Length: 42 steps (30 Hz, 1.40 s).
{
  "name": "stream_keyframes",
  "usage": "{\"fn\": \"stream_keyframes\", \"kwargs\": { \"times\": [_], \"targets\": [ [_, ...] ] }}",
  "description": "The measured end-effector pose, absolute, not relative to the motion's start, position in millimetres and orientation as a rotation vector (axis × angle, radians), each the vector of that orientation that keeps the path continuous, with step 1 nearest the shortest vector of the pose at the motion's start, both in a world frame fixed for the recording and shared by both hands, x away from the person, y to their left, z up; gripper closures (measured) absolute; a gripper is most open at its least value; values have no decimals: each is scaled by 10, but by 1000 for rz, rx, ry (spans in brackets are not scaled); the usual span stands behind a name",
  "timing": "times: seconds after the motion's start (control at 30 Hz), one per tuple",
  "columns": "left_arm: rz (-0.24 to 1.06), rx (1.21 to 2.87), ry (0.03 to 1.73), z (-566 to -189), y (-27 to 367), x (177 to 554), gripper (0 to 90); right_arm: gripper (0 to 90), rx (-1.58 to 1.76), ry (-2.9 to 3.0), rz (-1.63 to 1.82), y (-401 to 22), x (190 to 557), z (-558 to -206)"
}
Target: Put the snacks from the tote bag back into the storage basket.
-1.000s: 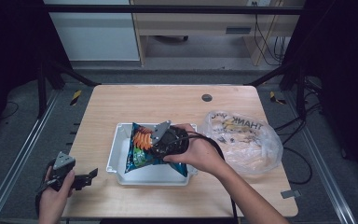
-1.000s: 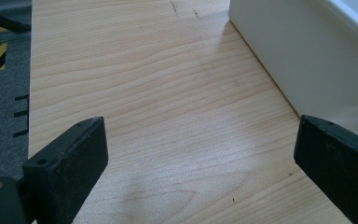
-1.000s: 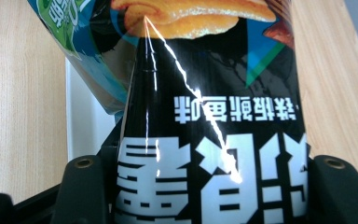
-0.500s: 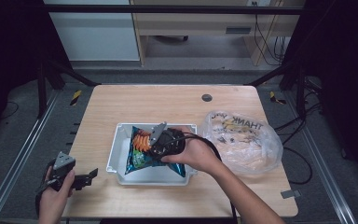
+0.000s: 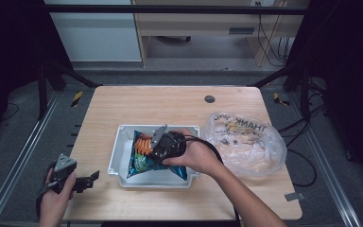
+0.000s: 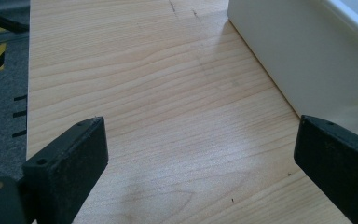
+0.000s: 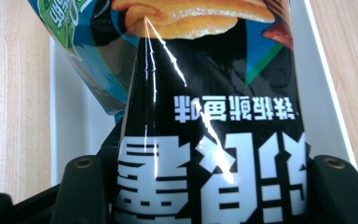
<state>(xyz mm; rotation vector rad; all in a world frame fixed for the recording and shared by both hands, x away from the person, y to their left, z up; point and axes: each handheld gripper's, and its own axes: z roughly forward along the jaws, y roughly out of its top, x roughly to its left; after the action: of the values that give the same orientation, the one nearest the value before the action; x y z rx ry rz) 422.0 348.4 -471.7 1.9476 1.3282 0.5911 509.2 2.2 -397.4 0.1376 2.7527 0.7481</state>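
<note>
A glossy snack bag [image 7: 205,154], black and blue with white block lettering and pictured orange crisps, is pinched between the jaws of the right gripper [image 5: 163,146] and held inside the white tray [image 5: 118,156]. The left gripper [image 6: 196,177] is held spread over bare tabletop [image 6: 158,93].

Table [image 5: 170,101]: pale wood grain, smooth, matt. Tray [image 5: 118,151]: white plastic, smooth. Snack bag [image 7: 205,140]: glossy creased foil. Bag at right [image 5: 250,146]: thin clear crinkled plastic. Black matt pads [image 6: 70,158] seen.
</note>
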Motion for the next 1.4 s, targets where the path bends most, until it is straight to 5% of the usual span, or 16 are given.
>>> {"fn": "stream_keyframes", "kwargs": {
  "times": [1.4],
  "targets": [
    [588,1946,1326,-4716,3474,4223,26,394,158,2801,688,68,5227,-4167]
  ]
}}
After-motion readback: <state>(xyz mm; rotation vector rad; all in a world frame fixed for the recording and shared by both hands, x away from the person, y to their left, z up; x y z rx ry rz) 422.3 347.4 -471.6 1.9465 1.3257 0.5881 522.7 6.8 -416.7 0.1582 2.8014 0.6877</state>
